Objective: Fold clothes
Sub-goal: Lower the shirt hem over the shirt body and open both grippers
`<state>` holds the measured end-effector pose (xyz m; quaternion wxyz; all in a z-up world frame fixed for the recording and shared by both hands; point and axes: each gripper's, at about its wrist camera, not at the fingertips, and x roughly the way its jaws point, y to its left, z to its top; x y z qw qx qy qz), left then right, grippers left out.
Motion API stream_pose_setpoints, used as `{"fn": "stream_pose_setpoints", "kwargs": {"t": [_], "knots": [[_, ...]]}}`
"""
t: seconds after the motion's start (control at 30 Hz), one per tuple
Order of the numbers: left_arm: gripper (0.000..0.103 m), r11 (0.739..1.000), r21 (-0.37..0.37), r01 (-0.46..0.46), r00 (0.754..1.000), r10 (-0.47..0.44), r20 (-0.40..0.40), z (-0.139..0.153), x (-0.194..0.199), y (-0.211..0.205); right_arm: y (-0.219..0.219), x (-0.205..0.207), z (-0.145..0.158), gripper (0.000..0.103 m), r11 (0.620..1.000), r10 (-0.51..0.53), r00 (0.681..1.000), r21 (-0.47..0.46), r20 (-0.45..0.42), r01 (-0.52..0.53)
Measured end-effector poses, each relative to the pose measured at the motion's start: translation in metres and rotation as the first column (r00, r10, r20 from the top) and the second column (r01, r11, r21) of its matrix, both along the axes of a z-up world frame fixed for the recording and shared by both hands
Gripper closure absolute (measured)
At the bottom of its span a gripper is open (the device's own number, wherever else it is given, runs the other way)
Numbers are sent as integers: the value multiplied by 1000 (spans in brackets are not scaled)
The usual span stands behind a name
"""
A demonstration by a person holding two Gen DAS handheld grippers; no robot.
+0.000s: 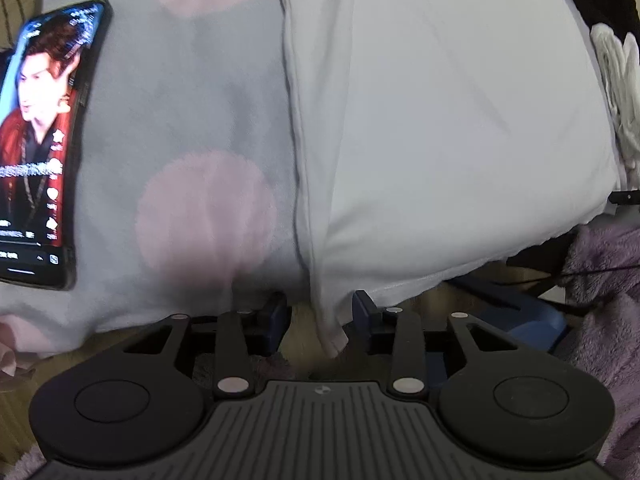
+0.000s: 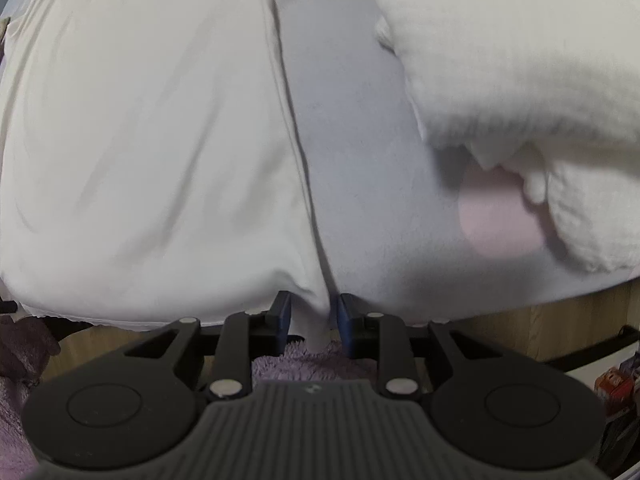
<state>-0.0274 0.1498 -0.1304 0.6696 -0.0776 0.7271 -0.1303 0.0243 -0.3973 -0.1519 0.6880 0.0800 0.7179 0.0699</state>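
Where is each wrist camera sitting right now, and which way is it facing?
Left wrist: sits on the left gripper, facing steeply down at the white garment on a grey, pink-spotted blanket, a phone at left; its own fingers stand apart around a hanging cloth corner.
Right wrist: sits on the right gripper, facing down at the same garment's other edge, a white knit at right; fingers apart around a corner.
Shared: garment, blanket, purple fleece below.
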Motion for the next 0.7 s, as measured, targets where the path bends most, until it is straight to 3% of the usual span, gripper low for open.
{"fn": "stream_pose_setpoints", "kwargs": {"t": [0.03, 0.1, 0.47, 0.7], "knots": [[82, 1000, 2, 11, 1000, -11, -1, 0, -2, -2, 0, -2, 0, 98, 1000, 8, 1000, 5, -4, -8], [99, 999, -24, 30, 999, -30, -10, 1, -5, -4, 2, -7, 3, 98, 999, 34, 999, 3, -2, -34], [101, 997, -57, 55, 995, -59, -85, -6, -1, 4, 6, -18, 7, 99, 980, 158, 986, -113, -43, -162], [98, 997, 6, 75, 991, -74, -116, -17, -2, 4, 6, -20, 4, 95, 974, 172, 983, -138, -66, -179]]}}
